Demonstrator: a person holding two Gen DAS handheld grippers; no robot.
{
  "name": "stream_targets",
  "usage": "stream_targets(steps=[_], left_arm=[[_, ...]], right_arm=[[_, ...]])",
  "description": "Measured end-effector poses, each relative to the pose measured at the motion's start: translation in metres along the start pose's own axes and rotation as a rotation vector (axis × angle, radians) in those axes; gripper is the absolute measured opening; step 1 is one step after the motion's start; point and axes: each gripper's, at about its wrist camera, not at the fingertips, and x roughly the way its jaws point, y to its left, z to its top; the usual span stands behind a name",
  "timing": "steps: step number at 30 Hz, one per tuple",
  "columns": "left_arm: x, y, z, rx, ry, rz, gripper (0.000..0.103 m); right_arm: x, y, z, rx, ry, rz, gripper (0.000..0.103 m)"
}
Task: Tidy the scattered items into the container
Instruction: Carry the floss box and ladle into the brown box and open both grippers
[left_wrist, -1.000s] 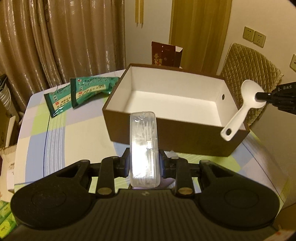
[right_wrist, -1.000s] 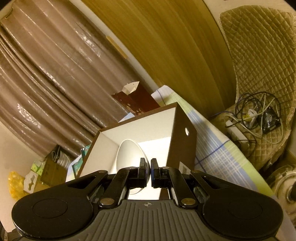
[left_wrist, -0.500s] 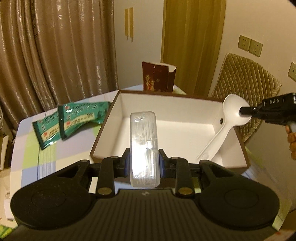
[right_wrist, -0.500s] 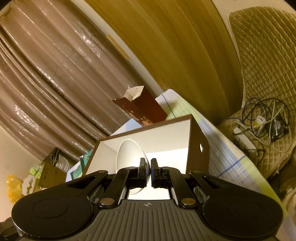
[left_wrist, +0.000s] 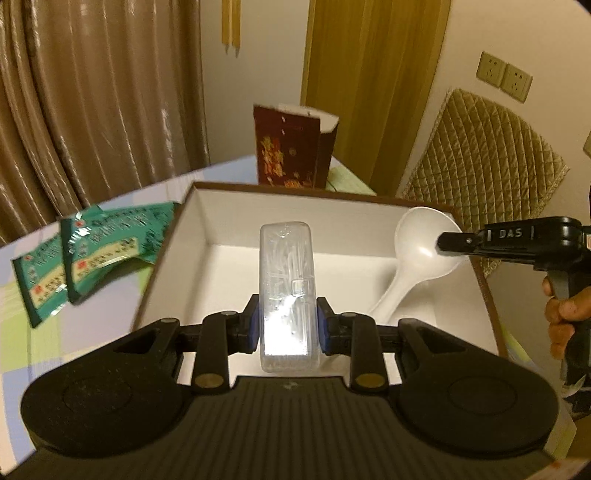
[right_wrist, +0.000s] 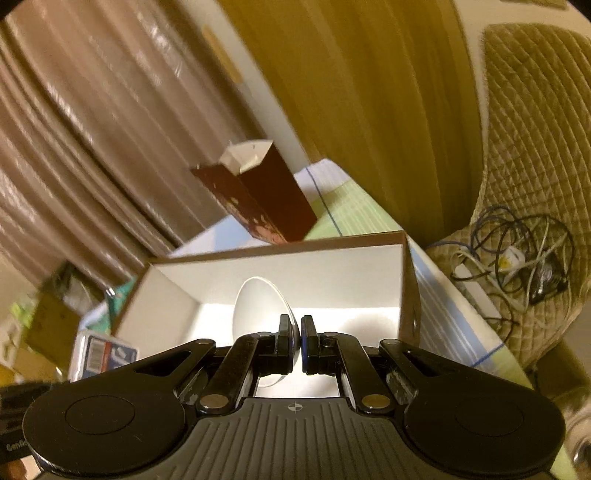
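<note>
Curtains and a yellow door back a desk (left_wrist: 110, 362) covered in a pale checked cloth, and on it sits the brown container (left_wrist: 173, 229) with its white inside, which as far as both views show has nothing lying on its floor yet. The left tongs (left_wrist: 287, 325) are clenched on a clear plastic case (left_wrist: 286, 280) of what look like thin sticks (cotton swabs or toothpicks, too washed out by glare to say), held over the near edge of the container. The right tongs (right_wrist: 296, 343) are pinched tight on the bowl of a white spoon (left_wrist: 421, 254), whose handle slants down inside the container toward its near right part; whether the handle tip touches the floor cannot be told.

By my reading, nothing is put away so far, though two items are at the point of being let go. Left of the container, on the desk, two green packets (left_wrist: 92, 251) lie overlapping and untouched, so they remain to be collected. A tall dark red carton (left_wrist: 291, 147) stands just beyond the far wall; whether it counts among the scattered items is unclear.
</note>
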Motion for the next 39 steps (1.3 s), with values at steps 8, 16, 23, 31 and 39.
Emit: stream_targets(steps=[8, 16, 23, 31, 39], left_arm=[[0.054, -0.004, -0.004, 0.004, 0.114, 0.01, 0.025], [0.089, -0.001, -0.012, 0.04, 0.208, 0.041, 0.025], [0.108, 0.0, -0.011, 0.077, 0.267, 0.07, 0.025], [0.126, -0.001, -0.017, 0.098, 0.342, 0.08, 0.025], [0.128, 0.0, -0.017, 0.113, 0.381, 0.075, 0.027]], right_arm=[[0.041, 0.016, -0.009, -0.17, 0.112, -0.052, 0.001], [0.071, 0.023, -0.019, -0.276, 0.205, -0.083, 0.001], [0.085, 0.022, -0.019, -0.302, 0.244, -0.098, 0.001], [0.096, 0.021, -0.015, -0.309, 0.287, -0.11, 0.001], [0.103, 0.024, -0.015, -0.341, 0.351, -0.111, 0.016]])
